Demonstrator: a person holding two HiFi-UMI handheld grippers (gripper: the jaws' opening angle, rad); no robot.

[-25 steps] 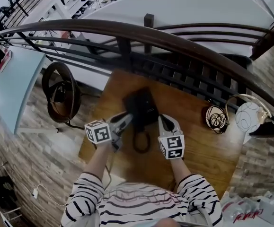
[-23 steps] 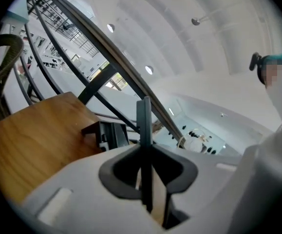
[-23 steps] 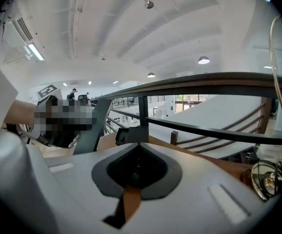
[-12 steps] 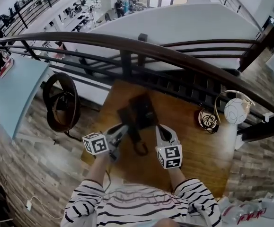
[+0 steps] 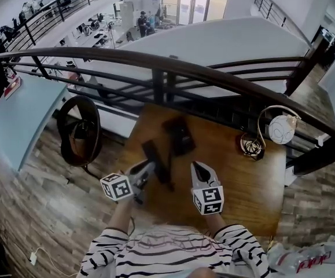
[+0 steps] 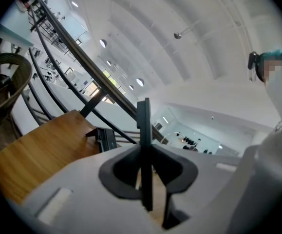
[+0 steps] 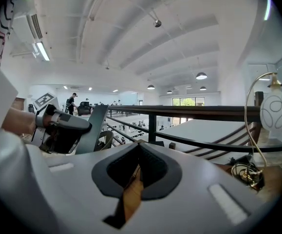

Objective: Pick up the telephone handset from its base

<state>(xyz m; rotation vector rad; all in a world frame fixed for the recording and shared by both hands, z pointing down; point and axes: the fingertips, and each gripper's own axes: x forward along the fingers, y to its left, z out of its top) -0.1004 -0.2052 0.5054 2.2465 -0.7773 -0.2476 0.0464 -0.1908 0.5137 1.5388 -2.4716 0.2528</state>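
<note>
The left gripper (image 5: 148,168) grips the slim telephone handset (image 5: 155,155) by its thin edge, clear of the base (image 5: 179,135) at its 7 o'clock, so it may pivot or slip, and the right gripper (image 5: 196,165), clenched empty at the handset's 3 o'clock, lends no support.

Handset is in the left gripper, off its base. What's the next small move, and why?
Probably just steady the left gripper and hold the handset above the table. Its jaws clamp the handset, which sits apart from the base, so the pickup looks done. The right gripper is shut and empty.
</note>
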